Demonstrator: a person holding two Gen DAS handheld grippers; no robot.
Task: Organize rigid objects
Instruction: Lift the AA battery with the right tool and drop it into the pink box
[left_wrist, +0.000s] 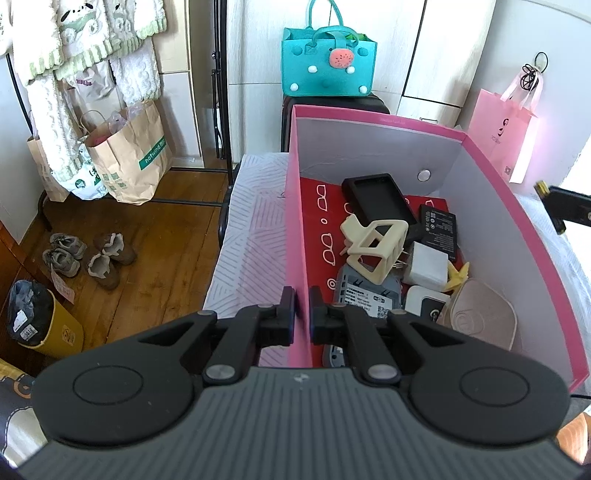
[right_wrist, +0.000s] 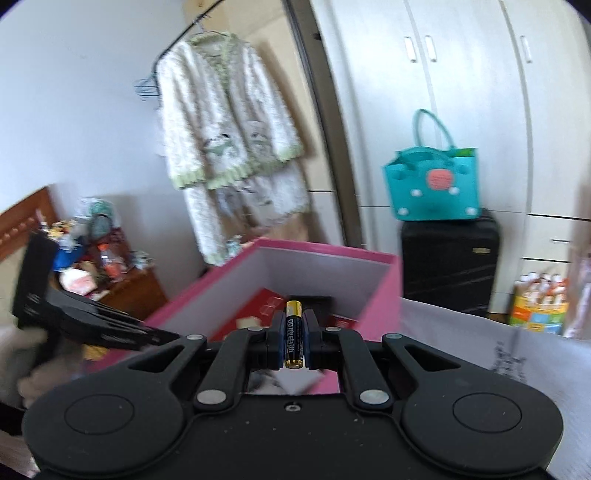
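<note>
A pink box with white inner walls stands on a bed. My left gripper is shut on the box's left wall near the front corner. Inside lie a cream hair claw, a black case, a black battery pack, a white charger and other small items. My right gripper is shut on a black and gold AA battery, held upright above the near edge of the pink box. The right gripper's tip shows at the right edge of the left wrist view.
A teal felt bag sits on a black suitcase behind the box. A pink gift bag stands to the right. Paper bags, shoes and a bin are on the wooden floor left of the bed.
</note>
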